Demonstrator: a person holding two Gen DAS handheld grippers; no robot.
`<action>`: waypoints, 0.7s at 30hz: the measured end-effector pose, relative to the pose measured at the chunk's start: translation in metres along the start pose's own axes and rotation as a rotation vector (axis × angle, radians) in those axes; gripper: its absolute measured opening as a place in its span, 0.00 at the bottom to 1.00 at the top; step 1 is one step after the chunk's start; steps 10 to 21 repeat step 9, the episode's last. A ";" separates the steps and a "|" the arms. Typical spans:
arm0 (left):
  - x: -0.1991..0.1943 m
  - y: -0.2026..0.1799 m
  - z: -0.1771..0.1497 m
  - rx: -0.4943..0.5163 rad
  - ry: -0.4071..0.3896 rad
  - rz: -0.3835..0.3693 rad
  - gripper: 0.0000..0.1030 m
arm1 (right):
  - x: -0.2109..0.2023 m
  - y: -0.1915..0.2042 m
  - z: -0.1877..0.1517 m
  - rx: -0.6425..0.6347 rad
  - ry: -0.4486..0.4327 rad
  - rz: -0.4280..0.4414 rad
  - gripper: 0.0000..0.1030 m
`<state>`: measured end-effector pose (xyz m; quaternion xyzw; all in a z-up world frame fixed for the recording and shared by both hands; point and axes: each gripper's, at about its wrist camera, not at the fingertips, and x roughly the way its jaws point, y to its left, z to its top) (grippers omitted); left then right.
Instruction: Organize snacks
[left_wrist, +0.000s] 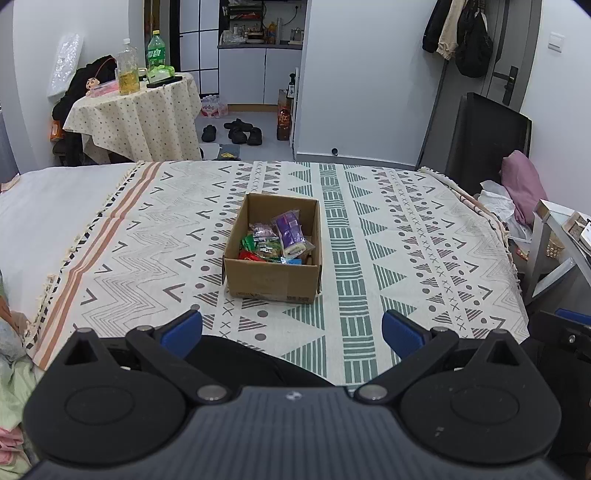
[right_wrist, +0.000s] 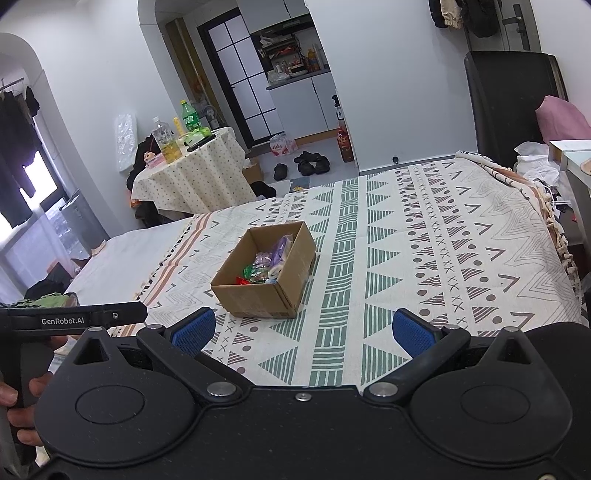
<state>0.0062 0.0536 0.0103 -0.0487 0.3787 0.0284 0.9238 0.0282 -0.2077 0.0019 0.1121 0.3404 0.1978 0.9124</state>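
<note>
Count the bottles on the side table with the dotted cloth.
3: a green soda bottle at the back, a clear bottle in front, a slim yellow bottle between them. Others may be hidden.

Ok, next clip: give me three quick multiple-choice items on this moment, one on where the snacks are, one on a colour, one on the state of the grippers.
1. Where are the snacks?
A. Spread over the blanket
B. Inside the cardboard box
C. On the round table

2. What colour are the gripper pads?
A. Blue
B. Red
C. Yellow

3. How do the left gripper and right gripper stand?
A. Both shut on a snack
B. One open, one shut
C. Both open and empty

Answers: 1 B, the packets all lie in the box on the blanket. 2 A, both views show blue pads. 3 C, the fingers are wide apart with nothing between them.
</note>
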 end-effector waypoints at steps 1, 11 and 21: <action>-0.001 0.000 0.000 0.001 -0.001 0.000 1.00 | 0.000 0.000 -0.001 0.001 0.001 -0.001 1.00; 0.000 -0.002 -0.001 0.009 0.001 -0.006 1.00 | 0.003 -0.001 -0.004 0.005 0.007 -0.002 1.00; 0.000 -0.002 -0.001 0.009 0.001 -0.006 1.00 | 0.003 -0.001 -0.004 0.005 0.007 -0.002 1.00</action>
